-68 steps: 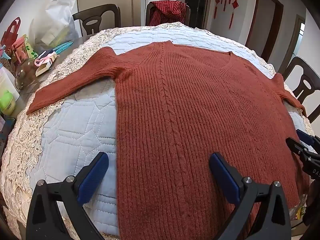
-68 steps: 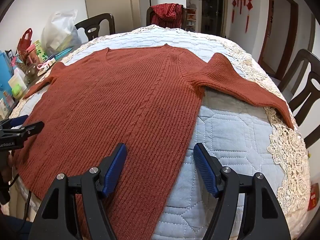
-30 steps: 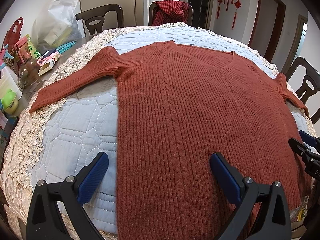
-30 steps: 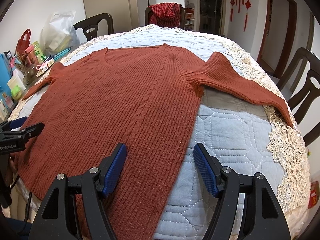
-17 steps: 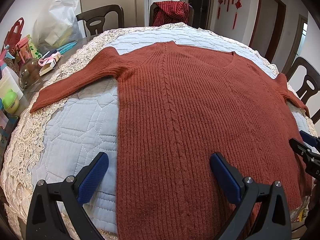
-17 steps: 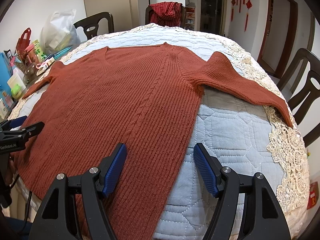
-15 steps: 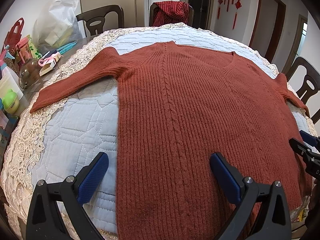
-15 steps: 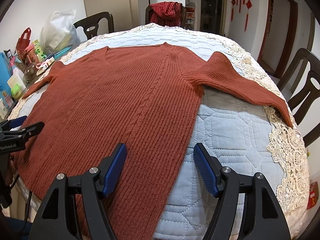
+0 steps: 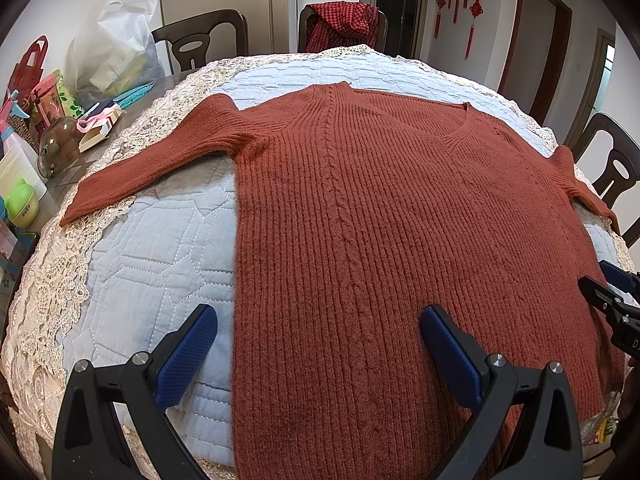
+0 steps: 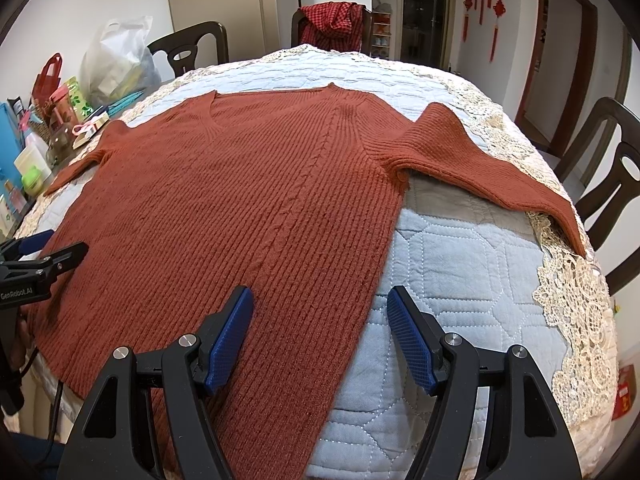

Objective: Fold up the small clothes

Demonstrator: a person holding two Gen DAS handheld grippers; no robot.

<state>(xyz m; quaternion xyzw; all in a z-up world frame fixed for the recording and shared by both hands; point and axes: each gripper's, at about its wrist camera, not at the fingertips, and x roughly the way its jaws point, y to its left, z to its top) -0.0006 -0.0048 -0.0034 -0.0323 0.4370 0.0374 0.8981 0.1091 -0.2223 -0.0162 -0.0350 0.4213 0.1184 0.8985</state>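
- Quilted table cover [image 9: 160, 248] is carrying your rust sweater [image 9: 380, 220], lying flat, sleeves spread.
- Your left gripper [image 9: 316, 344] and right gripper [image 10: 320, 320] are hovering wide open over its near hem corners.
- "GenRobot.AI" is showing on your left gripper in the right wrist view.

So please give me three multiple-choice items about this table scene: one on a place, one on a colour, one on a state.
1. Where is the checked red cloth?
A. on the far chair
B. on the sweater
C. on the floor

2. What colour is the sweater?
A. grey
B. rust red
C. green

3. How is the left hand-held gripper?
A. shut on a sleeve
B. open
C. shut on the hem

Key: 1 A, it hangs over the chair back beyond the table; 2 B, both views show rust-red knit; 3 B, its blue pads stand wide apart, holding nothing.
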